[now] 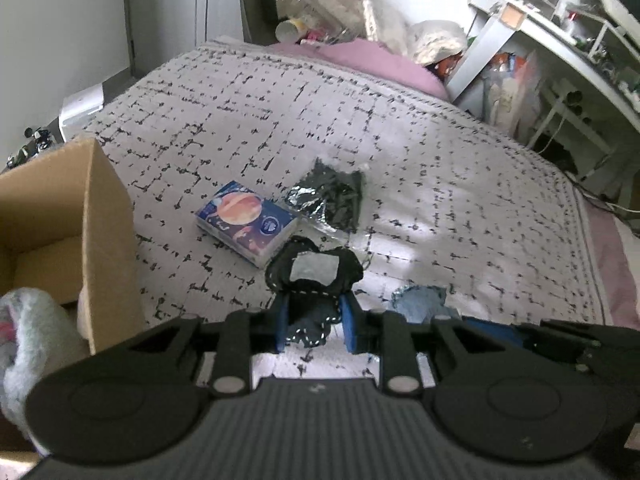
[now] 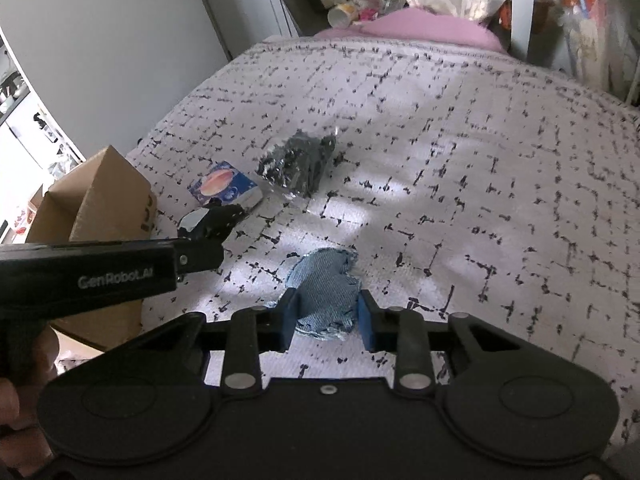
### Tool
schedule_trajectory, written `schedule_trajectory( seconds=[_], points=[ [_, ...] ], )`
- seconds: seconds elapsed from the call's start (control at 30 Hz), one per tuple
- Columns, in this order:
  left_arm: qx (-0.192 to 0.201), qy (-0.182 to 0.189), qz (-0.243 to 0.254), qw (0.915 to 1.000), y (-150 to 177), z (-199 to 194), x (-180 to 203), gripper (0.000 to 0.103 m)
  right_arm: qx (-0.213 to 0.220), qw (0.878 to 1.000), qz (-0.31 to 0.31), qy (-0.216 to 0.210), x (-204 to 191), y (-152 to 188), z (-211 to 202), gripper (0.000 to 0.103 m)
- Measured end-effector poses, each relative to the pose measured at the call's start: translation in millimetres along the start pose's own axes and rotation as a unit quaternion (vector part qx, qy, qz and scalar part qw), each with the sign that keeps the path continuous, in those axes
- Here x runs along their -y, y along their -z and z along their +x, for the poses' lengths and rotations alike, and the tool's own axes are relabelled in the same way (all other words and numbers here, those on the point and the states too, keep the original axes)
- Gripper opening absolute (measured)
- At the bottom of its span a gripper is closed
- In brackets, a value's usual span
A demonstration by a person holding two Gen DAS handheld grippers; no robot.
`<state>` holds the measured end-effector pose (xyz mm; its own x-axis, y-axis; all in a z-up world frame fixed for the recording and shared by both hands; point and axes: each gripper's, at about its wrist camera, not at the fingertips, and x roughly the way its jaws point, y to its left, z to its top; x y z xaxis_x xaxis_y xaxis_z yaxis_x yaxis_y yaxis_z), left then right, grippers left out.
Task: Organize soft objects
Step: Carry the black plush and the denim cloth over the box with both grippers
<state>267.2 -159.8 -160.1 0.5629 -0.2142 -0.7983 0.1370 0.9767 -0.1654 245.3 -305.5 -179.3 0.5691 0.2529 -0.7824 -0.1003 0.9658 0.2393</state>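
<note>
My left gripper [image 1: 315, 326] is shut on a black fabric piece with a grey patch [image 1: 314, 270], held just above the bed. My right gripper [image 2: 326, 320] is closed around a light blue denim scrap [image 2: 326, 288] that rests on the bedspread. The denim scrap also shows in the left wrist view [image 1: 420, 300]. A blue tissue pack with an orange planet picture [image 1: 247, 222] lies on the bed, also in the right wrist view [image 2: 224, 188]. A clear bag of dark items [image 1: 332, 198] lies beside it, and it shows in the right wrist view too [image 2: 298, 166].
An open cardboard box [image 1: 52, 216] stands at the bed's left edge, with a fluffy white item [image 1: 28, 332] at its near side. The box [image 2: 100, 204] and the left gripper body [image 2: 100, 268] appear in the right view. A pink pillow [image 1: 376, 58] and cluttered shelves [image 1: 560, 32] lie beyond.
</note>
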Motion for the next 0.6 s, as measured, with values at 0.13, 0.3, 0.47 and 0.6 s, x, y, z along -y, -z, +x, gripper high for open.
schedule_trajectory(
  seconds=[0.13,0.3,0.47,0.6],
  points=[
    [0.01,0.008,0.002,0.9999,3.5,-17.5,-1.0,0.026,0.018,1.0,-0.001,0.007,-8.4,0.0,-14.4,0.031],
    [0.032,0.01,-0.005,0.9994,4.5,-43.2,-10.0,0.026,0.037,0.999,-0.008,0.01,-21.6,-0.3,-33.1,0.031],
    [0.053,0.01,-0.016,0.9984,7.2,-66.5,-22.2,0.026,0.054,0.998,-0.016,0.01,-35.2,-0.3,-46.2,0.031],
    [0.068,0.01,-0.017,0.9975,11.1,-82.8,-30.0,0.026,0.067,0.997,-0.02,0.013,-46.2,-0.4,-54.1,0.031]
  ],
)
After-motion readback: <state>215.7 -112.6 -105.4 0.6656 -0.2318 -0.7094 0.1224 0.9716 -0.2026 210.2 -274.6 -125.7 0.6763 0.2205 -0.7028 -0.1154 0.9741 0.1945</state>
